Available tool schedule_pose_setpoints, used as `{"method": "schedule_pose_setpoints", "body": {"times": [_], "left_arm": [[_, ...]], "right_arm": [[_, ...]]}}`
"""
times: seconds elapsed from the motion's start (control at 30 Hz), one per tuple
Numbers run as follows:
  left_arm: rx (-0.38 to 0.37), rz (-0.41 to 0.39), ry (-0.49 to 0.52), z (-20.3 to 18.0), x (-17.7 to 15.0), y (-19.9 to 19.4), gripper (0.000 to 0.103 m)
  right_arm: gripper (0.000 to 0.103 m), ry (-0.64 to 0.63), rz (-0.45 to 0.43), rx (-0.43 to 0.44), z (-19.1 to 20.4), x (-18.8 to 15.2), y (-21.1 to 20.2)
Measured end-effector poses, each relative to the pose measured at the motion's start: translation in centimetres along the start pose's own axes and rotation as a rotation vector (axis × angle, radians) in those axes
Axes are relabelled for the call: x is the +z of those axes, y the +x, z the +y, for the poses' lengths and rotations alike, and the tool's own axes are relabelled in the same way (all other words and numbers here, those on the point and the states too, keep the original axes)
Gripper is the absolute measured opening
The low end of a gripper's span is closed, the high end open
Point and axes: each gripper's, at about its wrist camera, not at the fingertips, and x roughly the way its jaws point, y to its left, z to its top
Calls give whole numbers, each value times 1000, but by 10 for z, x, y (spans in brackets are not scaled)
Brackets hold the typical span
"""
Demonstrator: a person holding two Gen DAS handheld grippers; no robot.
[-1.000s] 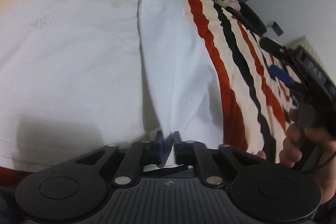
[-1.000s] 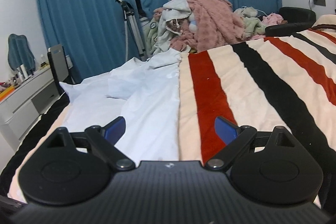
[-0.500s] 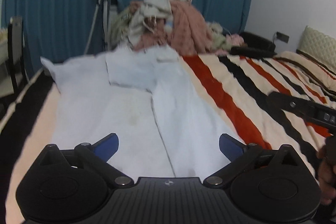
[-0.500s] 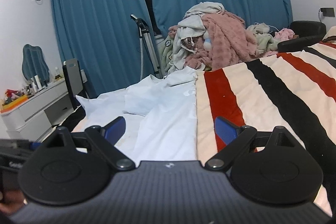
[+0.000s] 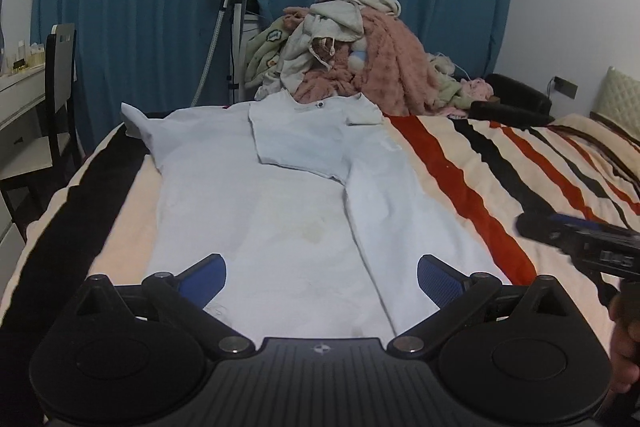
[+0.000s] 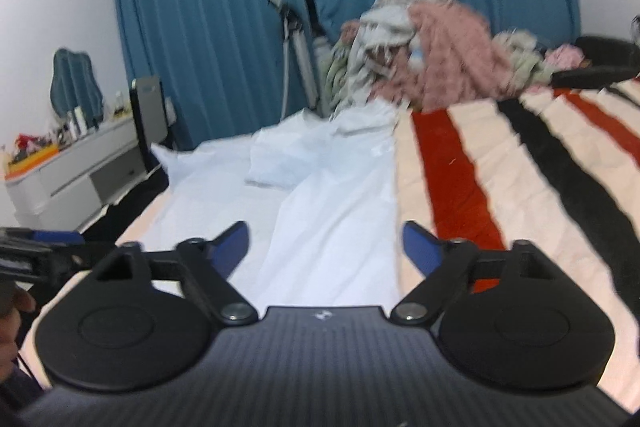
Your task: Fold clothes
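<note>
Left wrist view: white shirt (image 5: 272, 211) lies flat on the striped bedspread (image 5: 472, 163), right side already folded inward. Left gripper (image 5: 322, 273) fully spread, empty, above the hem. Right gripper (image 6: 325, 247) closing, nothing between its jaws. Fabric judged light, limp, wrinkle-prone; best pinched at hem corner or sleeve edge.

The black two-finger left gripper (image 5: 322, 277) gapes wide and empty, while the matching right gripper (image 6: 325, 245), toward three o'clock, is closing on nothing.
</note>
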Motion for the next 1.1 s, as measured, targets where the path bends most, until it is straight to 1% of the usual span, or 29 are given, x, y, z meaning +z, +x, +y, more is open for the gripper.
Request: {"method": "schedule_pose_setpoints", "body": {"times": [0.1, 0.2, 0.3, 0.4, 0.47, 0.57, 0.6, 0.67, 0.73, 0.8, 0.83, 0.87, 0.9, 0.93, 0.97, 1.0, 1.03, 1.1], "left_arm": [[30, -19, -25, 16, 4, -4, 102], [69, -47, -97, 40, 9, -6, 103], [153, -78, -129, 62, 9, -3, 103], [188, -110, -173, 85, 9, 1, 103], [201, -110, -236, 101, 7, 8, 103], [226, -109, -325, 124, 4, 19, 103], [241, -114, -345, 130, 2, 22, 103], [275, -120, -389, 141, -2, 29, 103], [306, -129, -441, 153, -7, 34, 103], [332, -141, -506, 165, -12, 37, 103], [345, -147, -539, 171, -15, 39, 103], [365, -148, -567, 176, -17, 41, 103], [389, -144, -592, 180, -19, 43, 103], [390, -142, -604, 181, -20, 43, 103], [385, -141, -613, 182, -21, 43, 103], [380, -140, -621, 182, -22, 44, 103], [375, -138, -630, 183, -23, 44, 103], [374, -155, -600, 178, -22, 40, 103]], "right_arm": [[80, -22, 48, 30, 12, 9, 28], [80, -61, 87, 84, 34, 23, 71], [80, -78, 116, 152, 62, 40, 125], [80, -145, 144, 222, 107, 53, 189], [80, -183, 167, 271, 137, 60, 233], [79, -273, 194, 325, 190, 65, 297], [78, -321, 186, 331, 207, 66, 317], [78, -417, 158, 311, 240, 65, 352], [77, -455, 144, 281, 265, 67, 385], [70, -435, 122, 270, 281, 73, 408], [70, -419, 123, 277, 286, 76, 418], [66, -407, 125, 281, 291, 77, 427], [57, -416, 131, 276, 294, 77, 434], [48, -430, 139, 268, 298, 76, 440], [20, -460, 151, 249, 300, 74, 445], [5, -486, 156, 227, 300, 73, 447], [4, -493, 137, 205, 297, 75, 444], [4, -473, 65, 185, 283, 84, 432]]}}
